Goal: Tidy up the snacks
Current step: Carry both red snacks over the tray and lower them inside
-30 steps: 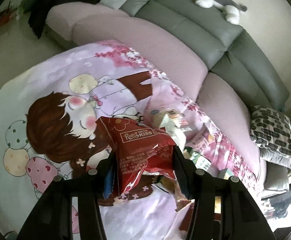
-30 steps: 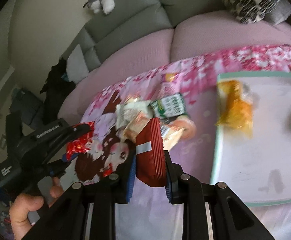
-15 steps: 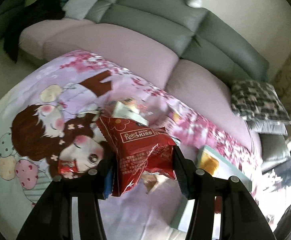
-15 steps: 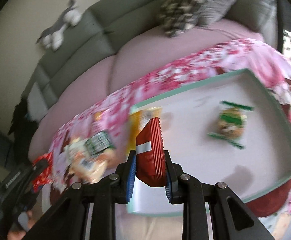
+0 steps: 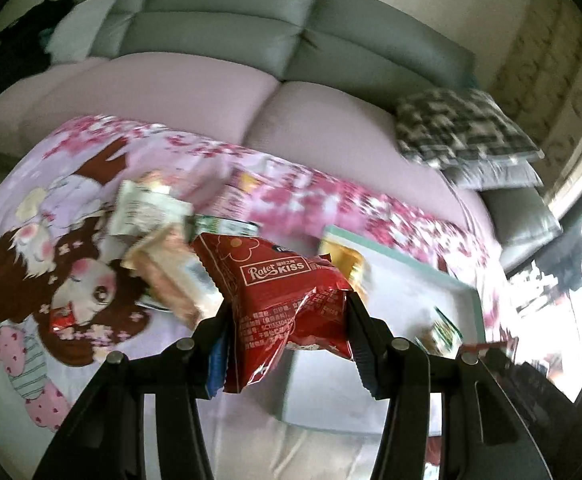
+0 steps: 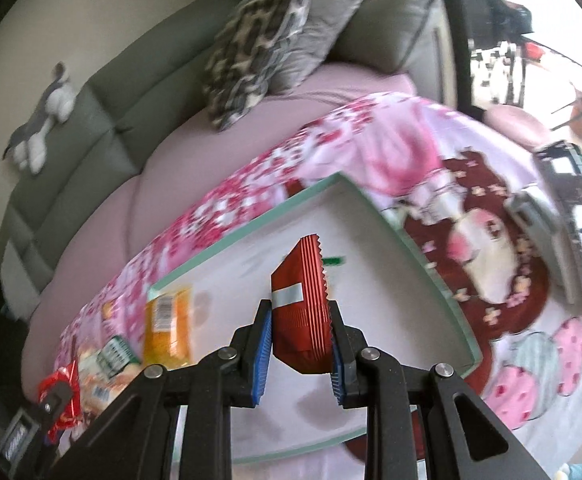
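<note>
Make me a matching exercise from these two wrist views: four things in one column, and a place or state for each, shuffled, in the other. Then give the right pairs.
Things
1. red Rater Kiss packet
2. ridged red packet
3. orange packet
4. patterned cushion

Places or states
A. lying in the green-rimmed tray
B. clamped in the right gripper
C. leaning on the grey sofa
D. clamped in the left gripper

Pairs: 1-D, 2-B, 3-A, 4-C
</note>
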Motion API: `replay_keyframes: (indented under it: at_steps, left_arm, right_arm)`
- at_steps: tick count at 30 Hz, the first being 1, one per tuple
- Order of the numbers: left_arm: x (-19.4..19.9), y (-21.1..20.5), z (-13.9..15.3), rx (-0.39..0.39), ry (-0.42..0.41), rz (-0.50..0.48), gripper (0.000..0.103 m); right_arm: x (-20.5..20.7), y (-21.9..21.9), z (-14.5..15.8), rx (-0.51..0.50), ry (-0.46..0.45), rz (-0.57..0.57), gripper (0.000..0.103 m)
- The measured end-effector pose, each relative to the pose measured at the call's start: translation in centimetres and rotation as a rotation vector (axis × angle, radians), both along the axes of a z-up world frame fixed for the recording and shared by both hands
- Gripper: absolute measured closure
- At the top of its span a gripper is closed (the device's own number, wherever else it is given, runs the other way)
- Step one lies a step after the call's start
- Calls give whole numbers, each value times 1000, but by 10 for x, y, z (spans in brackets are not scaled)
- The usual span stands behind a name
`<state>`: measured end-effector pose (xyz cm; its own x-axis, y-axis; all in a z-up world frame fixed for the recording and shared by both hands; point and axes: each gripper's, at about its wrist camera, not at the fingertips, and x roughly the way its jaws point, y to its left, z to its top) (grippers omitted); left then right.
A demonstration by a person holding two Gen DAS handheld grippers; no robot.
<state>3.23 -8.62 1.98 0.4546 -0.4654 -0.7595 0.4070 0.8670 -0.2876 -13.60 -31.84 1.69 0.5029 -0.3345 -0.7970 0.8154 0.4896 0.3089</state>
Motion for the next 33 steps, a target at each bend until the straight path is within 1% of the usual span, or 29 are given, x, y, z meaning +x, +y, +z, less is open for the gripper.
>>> replay_keyframes:
  at_steps: [6,9,13,19,22,26,27,30,33]
  left_arm:
    - [-27,-40,-8,39,-2,-122,49]
    - [-37,-56,-13,63,-4,-168,49]
    - [-43,-72,-23,93,2,-214,49]
    - [-40,-82,-36,122,13,-226,49]
    - [-39,-87,-41,133,16,-237,49]
    - [-40,-93,-45,142,9,-256,49]
    - [-40,-94,-46,143,8,-259,48]
    - [-41,-97,-49,155,17,-265,38]
    - [-41,-98,-49,167,17,-266,37]
  right_arm:
    - [-20,-13,0,-44,54,-113,76]
    - [-25,-17,0,-65,80,-140,76]
    - [-29,-22,-4,-61,109,-164,76]
    - [-31,-27,-15,-38,146,-182,76]
    - [-32,-29,-19,-27,151,-187,76]
    - [-31,-30,-23,-27,171,-189,76]
    - [-31,-31,-25,-25,176,-189,76]
    - [-30,-31,-27,-25,187,-186,75]
    - [-28,-29,-27,-34,196,-179,75]
